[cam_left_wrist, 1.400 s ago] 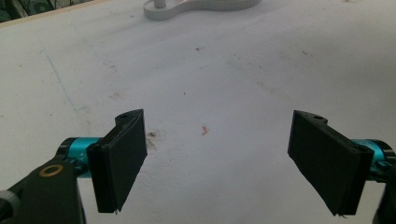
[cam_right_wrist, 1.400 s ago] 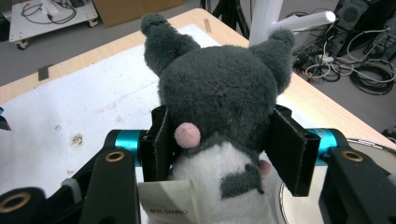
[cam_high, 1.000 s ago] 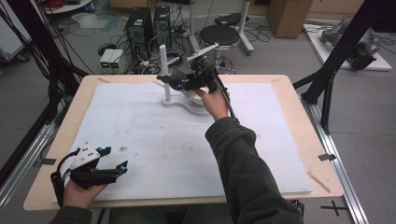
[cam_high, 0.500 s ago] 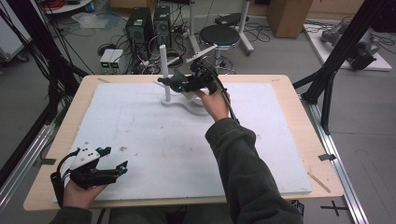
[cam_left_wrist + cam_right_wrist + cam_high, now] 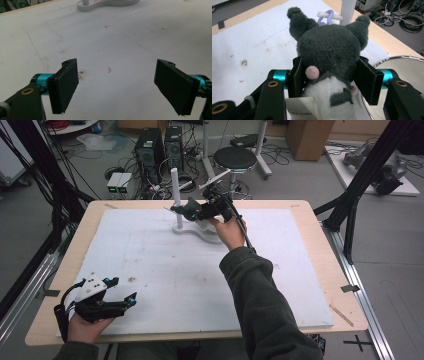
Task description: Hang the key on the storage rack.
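Clearly your right gripper (image 5: 329,80) is clamped on the plush (image 5: 328,53), held up at the stand (image 5: 176,200) near the table's far edge, its purple loop (image 5: 325,18) at the peg (image 5: 329,16). It looks soft and light, so squeeze the body mid-height, not the ears. Your left gripper (image 5: 120,87) rests spread wide, holding nothing.
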